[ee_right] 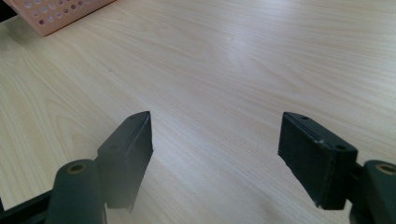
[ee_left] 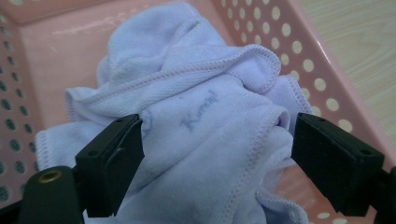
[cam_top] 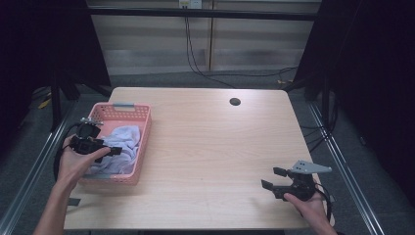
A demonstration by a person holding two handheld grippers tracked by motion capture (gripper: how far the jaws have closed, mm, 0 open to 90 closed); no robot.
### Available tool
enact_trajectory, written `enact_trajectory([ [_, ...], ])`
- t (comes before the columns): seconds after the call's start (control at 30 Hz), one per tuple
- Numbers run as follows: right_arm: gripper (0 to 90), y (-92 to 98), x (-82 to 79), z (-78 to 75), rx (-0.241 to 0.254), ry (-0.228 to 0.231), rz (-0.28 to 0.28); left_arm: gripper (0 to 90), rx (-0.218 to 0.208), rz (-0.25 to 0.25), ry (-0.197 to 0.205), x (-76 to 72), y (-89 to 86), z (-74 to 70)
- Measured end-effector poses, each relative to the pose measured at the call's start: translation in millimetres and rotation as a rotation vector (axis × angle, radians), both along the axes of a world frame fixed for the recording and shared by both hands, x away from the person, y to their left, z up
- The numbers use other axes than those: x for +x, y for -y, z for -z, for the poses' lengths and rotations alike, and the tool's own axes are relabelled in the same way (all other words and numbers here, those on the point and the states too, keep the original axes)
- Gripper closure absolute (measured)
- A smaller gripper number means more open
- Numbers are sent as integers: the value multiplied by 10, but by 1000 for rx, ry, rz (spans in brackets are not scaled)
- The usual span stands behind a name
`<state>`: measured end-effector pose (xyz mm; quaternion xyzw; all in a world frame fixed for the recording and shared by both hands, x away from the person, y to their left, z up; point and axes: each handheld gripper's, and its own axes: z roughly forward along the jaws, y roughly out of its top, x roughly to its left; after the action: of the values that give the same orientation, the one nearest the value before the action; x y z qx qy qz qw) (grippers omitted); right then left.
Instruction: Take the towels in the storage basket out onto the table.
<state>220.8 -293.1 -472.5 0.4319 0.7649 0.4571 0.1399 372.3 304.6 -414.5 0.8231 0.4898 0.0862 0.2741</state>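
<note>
A crumpled white cloth (cam_top: 122, 139) lies inside a pink perforated basket (cam_top: 143, 142) at the table's left side. My left gripper (cam_top: 115, 151) reaches into the basket from the left, low over the cloth. In the left gripper view the jaws of my left gripper (ee_left: 217, 126) stand wide apart, with a bulging fold of the cloth (ee_left: 205, 93) between them and the basket wall (ee_left: 299, 46) behind. My right gripper (cam_top: 271, 177) rests near the table's front right corner; in its own view the right gripper (ee_right: 217, 126) is open over bare wood with nothing between its jaws.
The light wooden table (cam_top: 210, 142) has a round cable hole (cam_top: 235, 102) at the back. A corner of the basket (ee_right: 60, 14) shows at the upper left of the right gripper view. Dark frames and floor cables surround the table.
</note>
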Motion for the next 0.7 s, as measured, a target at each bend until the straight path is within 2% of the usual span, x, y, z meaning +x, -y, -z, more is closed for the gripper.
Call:
enact_trajectory([
  [0.03,253,2,10,6,-5,3,-2,166,22,-7,-7,35,39,37],
  [0.07,253,2,10,6,-5,3,-2,165,22,-7,-7,35,39,37],
  [0.1,248,4,12,9,-7,0,0,165,45,14,-34,65,80,92],
  [0.13,248,4,12,9,-7,0,0,164,45,14,-34,65,80,92],
  [0.17,248,2,11,8,-4,-2,1,164,64,12,-53,83,105,134],
  [0.23,243,4,13,10,-3,-7,-12,152,74,24,-59,103,116,175],
  [0.3,243,1,16,9,2,1,-24,141,81,31,-94,149,105,219],
  [0.4,239,-11,25,15,-3,-6,-25,118,55,16,-125,206,92,240],
  [0.43,240,-16,26,15,-4,-9,-27,87,60,23,-141,217,114,268],
  [0.47,240,-16,26,15,-4,-9,-27,51,60,23,-141,217,114,268],
  [0.5,244,-17,26,15,-4,-9,-30,51,70,40,-150,220,129,306],
  [0.53,247,-16,28,15,2,-8,-40,0,70,45,-167,225,143,341],
  [0.7,245,-36,39,24,0,-13,-53,0,77,34,-197,293,144,378],
])
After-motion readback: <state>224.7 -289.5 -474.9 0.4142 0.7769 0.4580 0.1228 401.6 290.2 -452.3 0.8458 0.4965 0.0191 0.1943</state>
